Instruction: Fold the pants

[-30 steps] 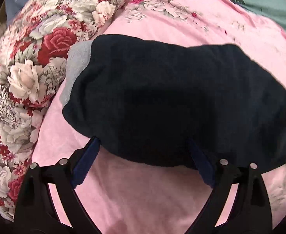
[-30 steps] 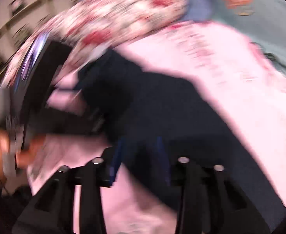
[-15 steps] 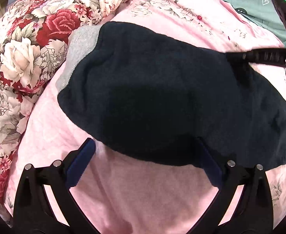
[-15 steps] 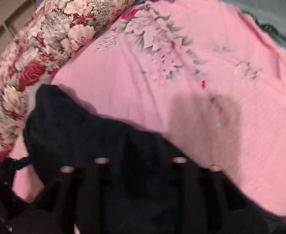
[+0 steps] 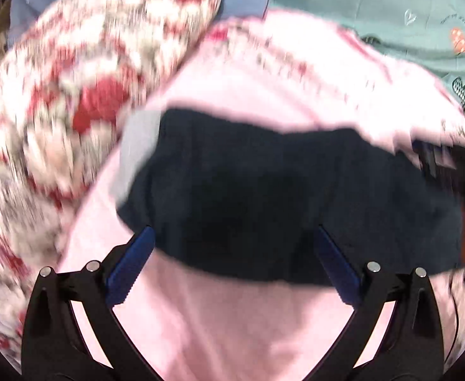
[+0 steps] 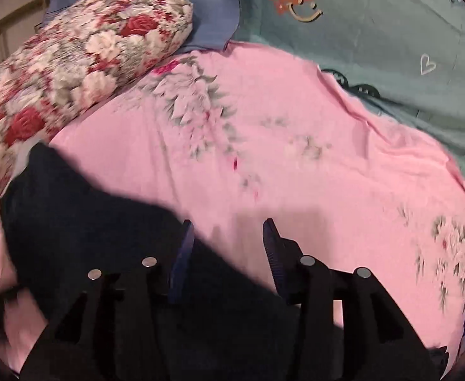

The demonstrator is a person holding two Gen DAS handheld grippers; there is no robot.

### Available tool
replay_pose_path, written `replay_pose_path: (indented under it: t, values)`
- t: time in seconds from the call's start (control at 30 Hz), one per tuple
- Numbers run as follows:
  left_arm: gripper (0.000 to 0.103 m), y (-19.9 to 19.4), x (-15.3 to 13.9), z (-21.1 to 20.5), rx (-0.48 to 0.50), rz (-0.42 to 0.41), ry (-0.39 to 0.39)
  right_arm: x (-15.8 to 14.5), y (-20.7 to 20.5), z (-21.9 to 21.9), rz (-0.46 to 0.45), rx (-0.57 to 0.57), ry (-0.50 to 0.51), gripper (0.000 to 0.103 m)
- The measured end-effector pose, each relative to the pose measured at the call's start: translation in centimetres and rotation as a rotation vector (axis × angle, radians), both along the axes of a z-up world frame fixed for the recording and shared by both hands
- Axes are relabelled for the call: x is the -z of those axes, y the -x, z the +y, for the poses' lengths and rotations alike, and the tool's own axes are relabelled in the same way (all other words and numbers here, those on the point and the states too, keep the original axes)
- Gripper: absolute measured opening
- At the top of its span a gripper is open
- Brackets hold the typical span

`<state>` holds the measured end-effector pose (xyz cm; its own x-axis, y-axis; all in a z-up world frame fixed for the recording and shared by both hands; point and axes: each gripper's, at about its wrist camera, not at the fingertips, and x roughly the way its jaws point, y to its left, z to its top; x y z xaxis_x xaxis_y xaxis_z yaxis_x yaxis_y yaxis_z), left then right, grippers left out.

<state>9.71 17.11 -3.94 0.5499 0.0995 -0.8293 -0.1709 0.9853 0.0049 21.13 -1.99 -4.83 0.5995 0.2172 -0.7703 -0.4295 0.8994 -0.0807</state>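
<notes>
The dark pants (image 5: 283, 197) lie in a compact fold on the pink bedspread (image 5: 232, 324), floral pillow (image 5: 83, 101) at 10 o'clock. The left gripper (image 5: 232, 263) stands wide and empty; the right gripper (image 6: 229, 247), half open, has just been opening, gripping nothing. Folding appears nearly complete.

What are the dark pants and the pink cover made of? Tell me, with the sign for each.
Dark pants: probably a thick, soft knit or fleece; matte navy, no sheen, lying in rounded bulk, grey lining at one end.
Pink cover: seemingly thin woven cloth, perhaps cotton; smooth, flat, printed flowers, fine creases.
</notes>
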Motion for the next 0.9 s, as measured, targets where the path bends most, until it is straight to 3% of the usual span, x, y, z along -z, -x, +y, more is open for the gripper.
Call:
replay_pose_path:
  t: [0.1,0.17,0.23,0.3,0.33,0.43,0.5,0.57,0.63,0.67,0.73,0.77,0.87,0.9]
  values:
    - [0.101,-3.8,1.4,-0.7,0.004,0.026,-0.044,2.0,2.4,-4.3,0.096,0.007,-0.004,0.046]
    - [0.101,-6.7,5.4,0.2,-0.029,0.138,-0.15,3.8,3.0,-7.8,0.112,0.062,0.026,0.045]
    - [0.101,-7.3,6.0,2.8,-0.052,0.117,0.006,3.7,4.0,-11.8,0.084,0.109,0.006,0.046]
    - [0.101,-7.4,5.5,2.8,-0.05,0.115,-0.027,3.8,4.5,-17.3,0.088,0.27,0.049,0.053]
    - [0.101,-7.4,5.4,2.4,-0.05,0.126,-0.05,3.8,4.8,-20.3,0.096,0.317,0.008,0.06]
    - [0.101,-7.1,4.4,1.2,-0.081,0.144,-0.087,3.6,6.6,-28.9,0.128,0.474,-0.137,0.053]
    - [0.101,-6.1,3.3,-0.5,-0.045,0.1,-0.086,2.3,8.0,-30.2,0.107,0.517,-0.157,0.053]
    - [0.101,-5.9,2.8,-1.9,-0.011,0.07,-0.107,0.9,10.3,-30.3,0.051,0.467,-0.23,0.056]
    - [0.101,-6.4,4.5,-2.3,-0.042,0.128,-0.201,1.3,11.2,-30.5,0.084,0.433,-0.261,0.06]
    - [0.101,-6.5,5.4,-1.9,-0.068,0.157,-0.213,2.2,11.0,-31.0,0.114,0.467,-0.222,0.06]
    - [0.101,-6.0,5.1,-1.2,-0.097,0.145,-0.135,3.7,10.3,-32.6,0.145,0.568,-0.146,0.051]
    - [0.101,-5.6,4.6,-1.4,-0.089,0.131,-0.126,3.4,10.9,-33.4,0.136,0.578,-0.196,0.051]
    - [0.101,-3.2,2.4,-3.5,-0.023,0.049,-0.118,1.0,13.7,-33.9,0.066,0.591,-0.26,0.055]
    - [0.101,-2.2,1.9,-4.7,0.009,0.031,-0.097,0.4,14.9,-34.0,0.04,0.611,-0.265,0.062]
